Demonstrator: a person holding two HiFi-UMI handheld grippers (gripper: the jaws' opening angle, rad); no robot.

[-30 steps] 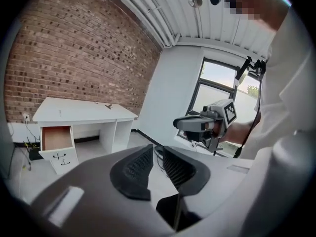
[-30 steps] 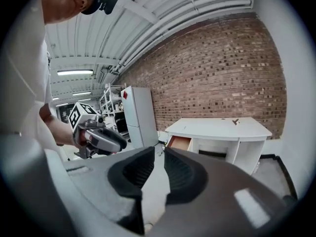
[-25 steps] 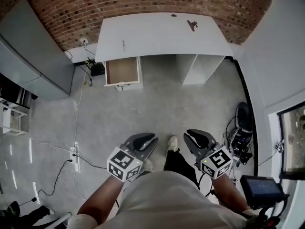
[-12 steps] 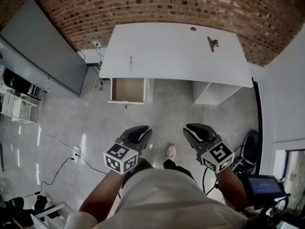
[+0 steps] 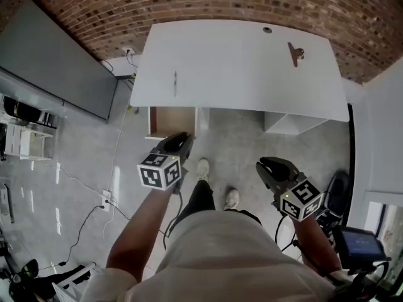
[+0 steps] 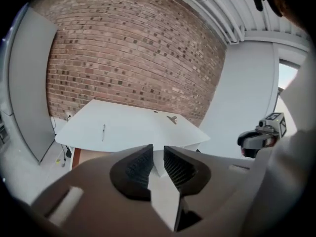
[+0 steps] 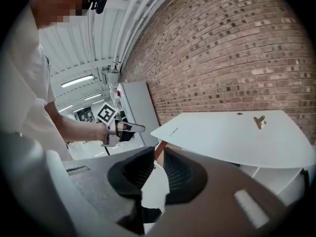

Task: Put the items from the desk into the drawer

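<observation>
Thin dark pen and dark metal clip both sit on the white worktop, so neither's in the open wooden drawer (its inside is mostly hidden). Left tongs and right tongs are barely parted, holding nothing.

A pen lies left, a clip right on the desk; the drawer sits under its left side.

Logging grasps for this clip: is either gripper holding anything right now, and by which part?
Nothing is held. The left gripper and right gripper both have jaws slightly apart and empty; the pen and clip lie on the desk.
</observation>
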